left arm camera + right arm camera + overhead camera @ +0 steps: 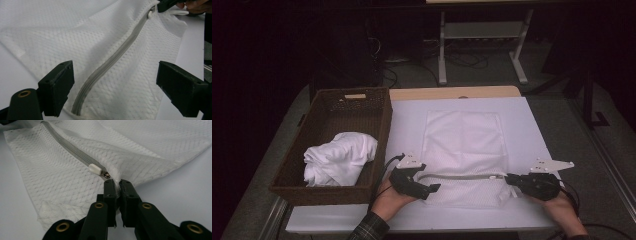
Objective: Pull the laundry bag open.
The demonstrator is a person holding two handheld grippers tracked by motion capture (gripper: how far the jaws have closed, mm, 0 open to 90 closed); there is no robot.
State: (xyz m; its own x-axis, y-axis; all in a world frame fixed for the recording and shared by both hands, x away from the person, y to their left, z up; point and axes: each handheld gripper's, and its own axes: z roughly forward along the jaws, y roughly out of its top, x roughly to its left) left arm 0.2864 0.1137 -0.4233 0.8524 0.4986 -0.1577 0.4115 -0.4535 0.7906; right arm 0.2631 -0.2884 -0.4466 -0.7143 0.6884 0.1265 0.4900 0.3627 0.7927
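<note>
Right tool (117, 185) pinches the mesh laundry bag (462, 145) at the zipper's (460, 176) end, just beside the white pull (95, 168). Left tool (113, 82), jaws wide and empty, straddles the opposite end; the zipper runs straight between them.

The wicker basket (333, 145) walls off the table's left side, its near-right corner just beside the left gripper (432, 188), so there is little room to swing leftward. The white table cover (532, 130) lies bare past the mesh bag (462, 145) (flat, no barrier). Bare cover also lies beyond the right gripper (510, 178).
</note>
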